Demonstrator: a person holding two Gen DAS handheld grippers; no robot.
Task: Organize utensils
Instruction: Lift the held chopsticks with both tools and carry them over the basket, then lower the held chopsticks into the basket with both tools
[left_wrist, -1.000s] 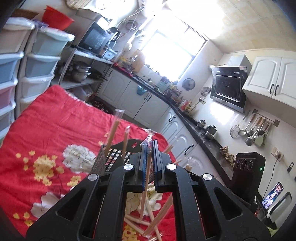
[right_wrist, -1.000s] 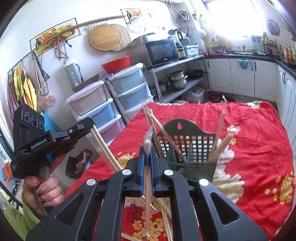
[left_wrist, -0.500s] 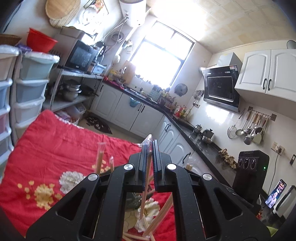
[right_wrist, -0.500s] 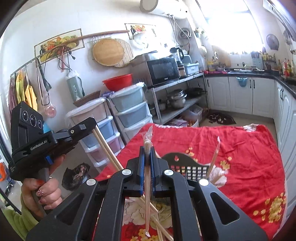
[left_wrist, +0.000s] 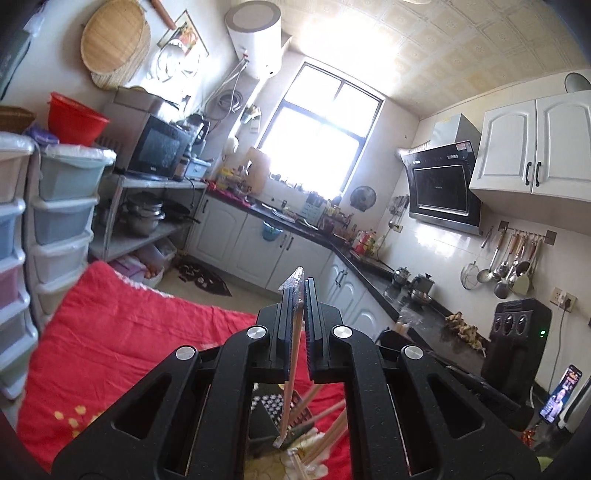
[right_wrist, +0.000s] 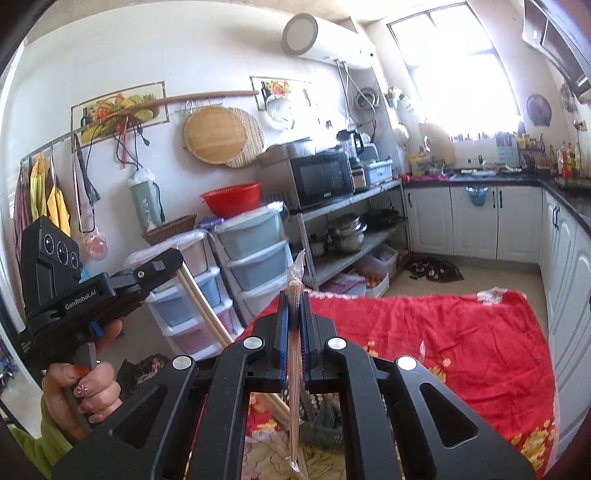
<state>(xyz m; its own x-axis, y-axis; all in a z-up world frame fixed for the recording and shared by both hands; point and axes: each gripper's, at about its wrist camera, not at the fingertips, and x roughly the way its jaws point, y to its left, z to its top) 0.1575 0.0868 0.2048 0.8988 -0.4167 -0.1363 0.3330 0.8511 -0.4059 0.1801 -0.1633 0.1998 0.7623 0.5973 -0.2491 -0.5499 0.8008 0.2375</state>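
Observation:
My left gripper is shut on a pair of wooden chopsticks in a clear wrapper, held upright above the table. Under its jaws a dark mesh utensil basket shows, with several chopsticks leaning in it. My right gripper is shut on another wrapped chopstick pair, also upright. In the right wrist view the basket is mostly hidden behind the jaws. There the left gripper appears at the left, gripped by a hand, its chopsticks slanting down.
A red flowered cloth covers the table. Plastic drawer towers and a metal shelf with a microwave stand beyond its far edge. White cabinets and a dark counter run along the right. A black appliance sits nearby.
Both grippers have risen with their chopsticks still clamped. The basket and the table have dropped low in both views, now largely behind the jaws.

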